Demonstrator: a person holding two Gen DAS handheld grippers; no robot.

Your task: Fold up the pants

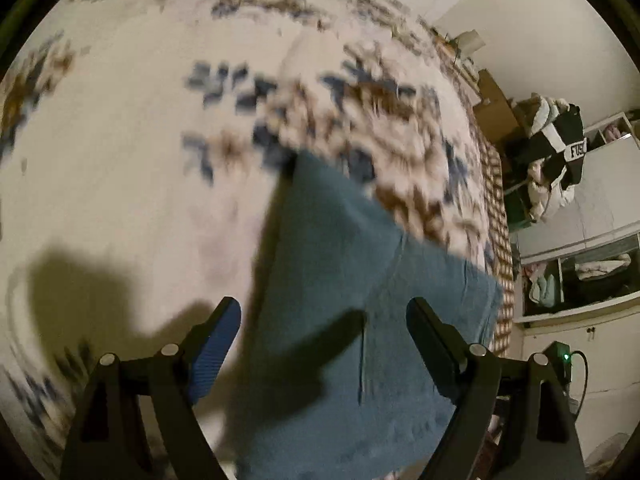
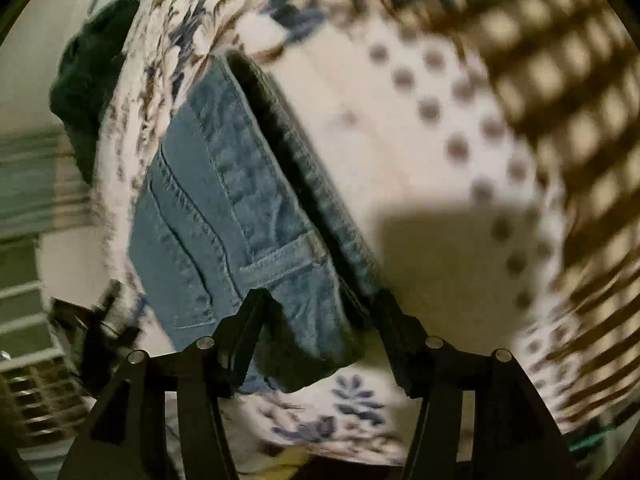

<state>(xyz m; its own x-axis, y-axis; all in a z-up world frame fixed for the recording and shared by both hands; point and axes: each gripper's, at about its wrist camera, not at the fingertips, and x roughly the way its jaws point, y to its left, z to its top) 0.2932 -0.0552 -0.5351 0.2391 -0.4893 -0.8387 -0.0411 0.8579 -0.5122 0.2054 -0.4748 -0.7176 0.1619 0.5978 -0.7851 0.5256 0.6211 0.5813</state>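
**Two grippers over blue jeans on a patterned bedspread**

Two views, taken from left to right. From the left wrist camera, my left gripper (image 1: 323, 316) has its fingers spread wide, with nothing between them. One fingertip (image 1: 218, 340) shows a blue ribbed pad and hangs over the pale bedspread (image 1: 120, 140); the other is black and sits above the denim. The pants (image 1: 340, 300), blue jeans, lie flat on the bed and reach from the middle of the view down to its lower edge, a seam running along them. Dark shadows of the gripper fall across the cloth and the bedspread on the left. On the far right, past the edge of the bed, a black-and-white garment (image 1: 560, 152) hangs by white cupboards.

From the right wrist camera, my right gripper (image 2: 320, 308) is also open wide. The folded jeans (image 2: 224, 208) lie just ahead, stitched pocket seams up, and a lower corner of the denim sits between my fingers, though I cannot tell if either finger touches it. Right of them the bedspread shows brown dots and a checked border, blurred.
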